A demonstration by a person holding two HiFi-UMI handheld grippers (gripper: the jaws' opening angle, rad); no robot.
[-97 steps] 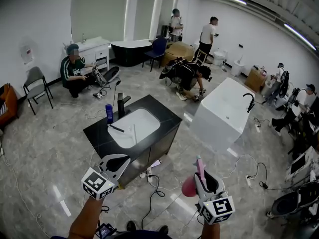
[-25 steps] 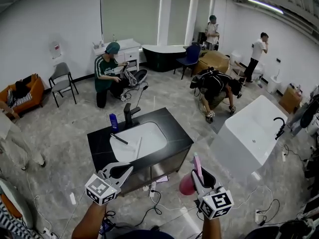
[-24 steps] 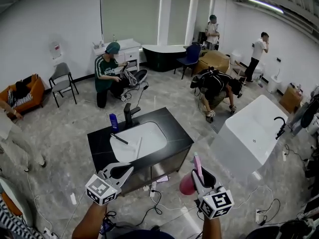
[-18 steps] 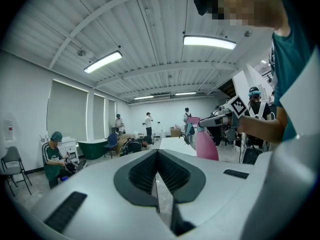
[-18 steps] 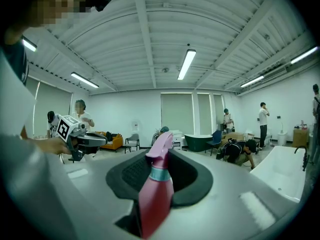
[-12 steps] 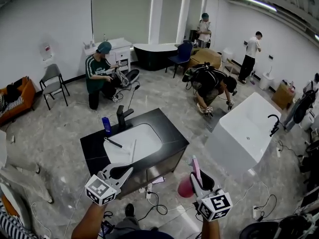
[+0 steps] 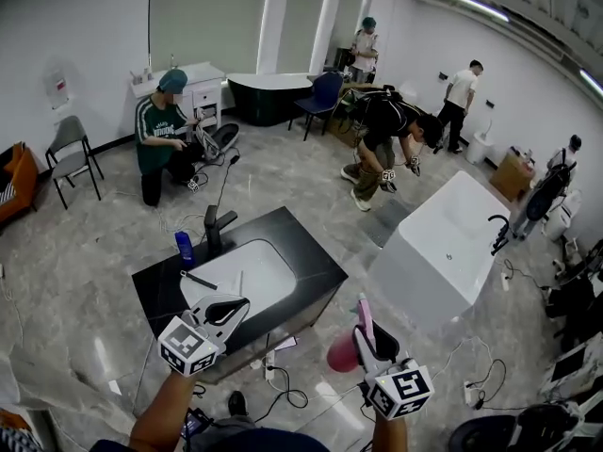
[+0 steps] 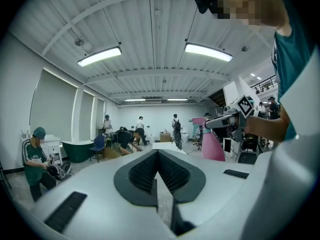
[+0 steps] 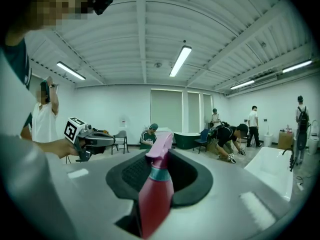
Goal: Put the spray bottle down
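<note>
Clearly, the pink spray bottle [image 9: 156, 194] is gripped between the pads of the right gripper [image 9: 159, 170], whose jaws are closed partway onto its body. The paler trigger head is seen standing up beyond the jaw tips, above a teal collar. The bottle is held in the air and is rested on no surface. In the head view it is seen over the grey floor [image 7: 85, 299], just off the near right corner of a black-topped vanity [image 7: 316, 264]. The left gripper [image 8: 158, 154] is held alongside, with its jaws brought together and nothing caught between them. A white basin [image 7: 236, 276] is set into the vanity top, and a black tap [image 7: 212, 226] and a small blue bottle [image 7: 185, 249] are found at its far left edge. A white bathtub [image 7: 443, 243] is placed to the right, apart from the vanity. Black cables [image 7: 279, 398] are trailed over the floor below the grippers. Further back, a person in a green top [image 7: 155, 144] is seen kneeling, and another person [image 7: 382, 125] is bent over.
</note>
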